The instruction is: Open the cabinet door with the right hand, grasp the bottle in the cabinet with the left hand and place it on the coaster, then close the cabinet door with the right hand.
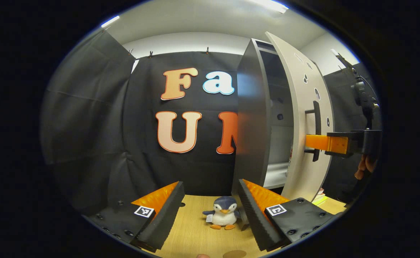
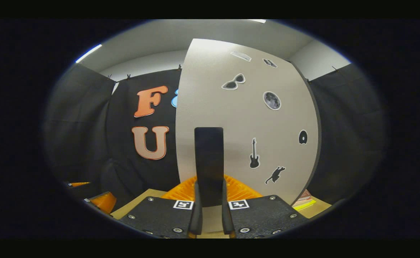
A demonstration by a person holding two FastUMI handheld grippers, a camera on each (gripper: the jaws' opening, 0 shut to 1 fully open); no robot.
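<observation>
The right gripper (image 2: 210, 200) is level and faces the cabinet door (image 2: 246, 118); both fingers press the sides of the black door handle (image 2: 209, 161), clamped on it. In the left gripper view this same gripper (image 1: 312, 141) reaches the handle (image 1: 316, 129) from the right, with fingers of a hand (image 1: 366, 166) behind it. The left gripper (image 1: 210, 211) is held low, left of the cabinet (image 1: 253, 118), jaws spread wide with nothing between them.

The door stands partly open. The cabinet interior is mostly screened by the door, and the bottle cannot be made out inside. A round brown edge, possibly the coaster (image 1: 234, 254), is cut off at the bottom.

A plush penguin (image 1: 223, 213) stands on the wooden table (image 1: 192, 229), just left of the cabinet. Black cloth walls the booth.
</observation>
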